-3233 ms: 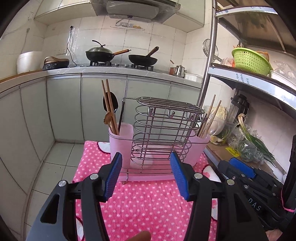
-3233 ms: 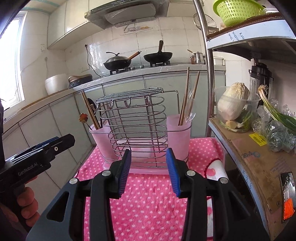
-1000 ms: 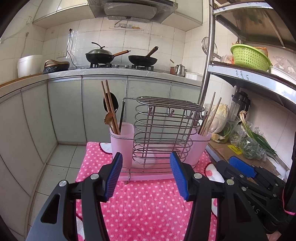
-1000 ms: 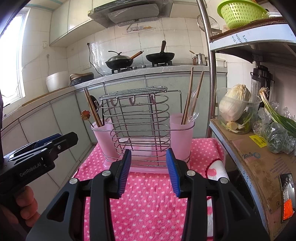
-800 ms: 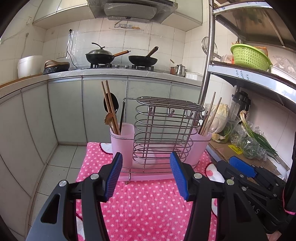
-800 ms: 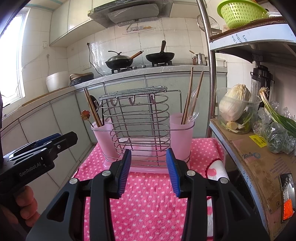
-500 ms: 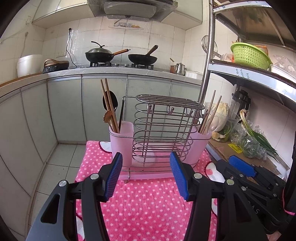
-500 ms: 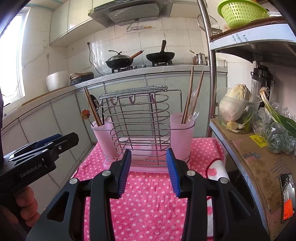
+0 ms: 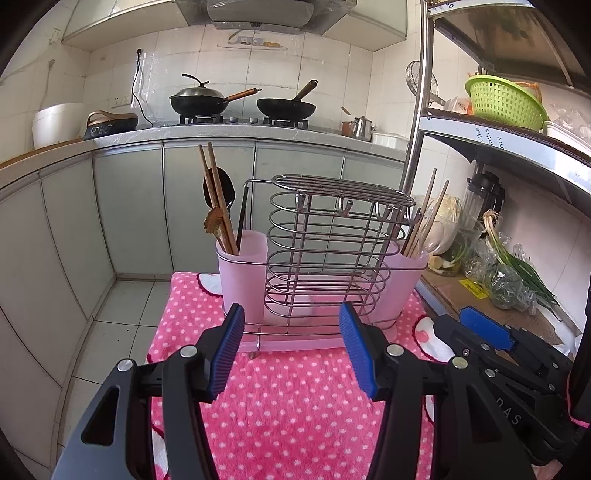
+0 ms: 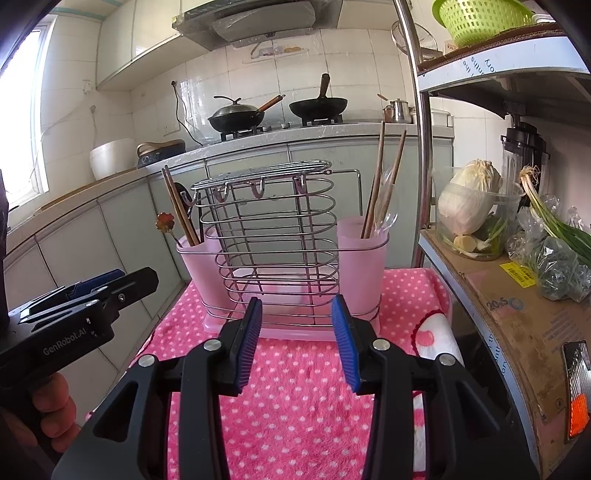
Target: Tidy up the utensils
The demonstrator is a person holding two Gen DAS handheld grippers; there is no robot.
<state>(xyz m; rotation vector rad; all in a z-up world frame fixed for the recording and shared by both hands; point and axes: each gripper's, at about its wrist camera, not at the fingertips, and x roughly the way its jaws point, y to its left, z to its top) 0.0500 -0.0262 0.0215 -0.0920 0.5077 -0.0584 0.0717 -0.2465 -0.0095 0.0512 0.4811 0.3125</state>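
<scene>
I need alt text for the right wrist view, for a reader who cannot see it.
Open right tongs hover empty over a pink dotted cloth, facing a wire utensil rack with two pink cups holding chopsticks and spoons. The left tongs sit at left; a kitchen counter lies behind.

A lived-in home kitchen. Along a white-tiled wall runs a counter (image 9: 221, 134) over grey-green cabinet doors, with two black woks (image 9: 197, 101) on a gas stove beneath a range hood (image 9: 258, 14), and a rice cooker (image 9: 55, 123) and a small kettle (image 9: 361, 127) nearby. On the right, a metal shelf rack (image 9: 517, 144) holds a green colander (image 9: 504, 101), a blender, a cabbage (image 10: 471, 201) in a clear tub and bagged green onions (image 10: 554, 236), while in front a wire utensil rack (image 9: 325, 254) with pink cups of chopsticks stands on a pink polka-dot cloth (image 9: 295, 398).
</scene>
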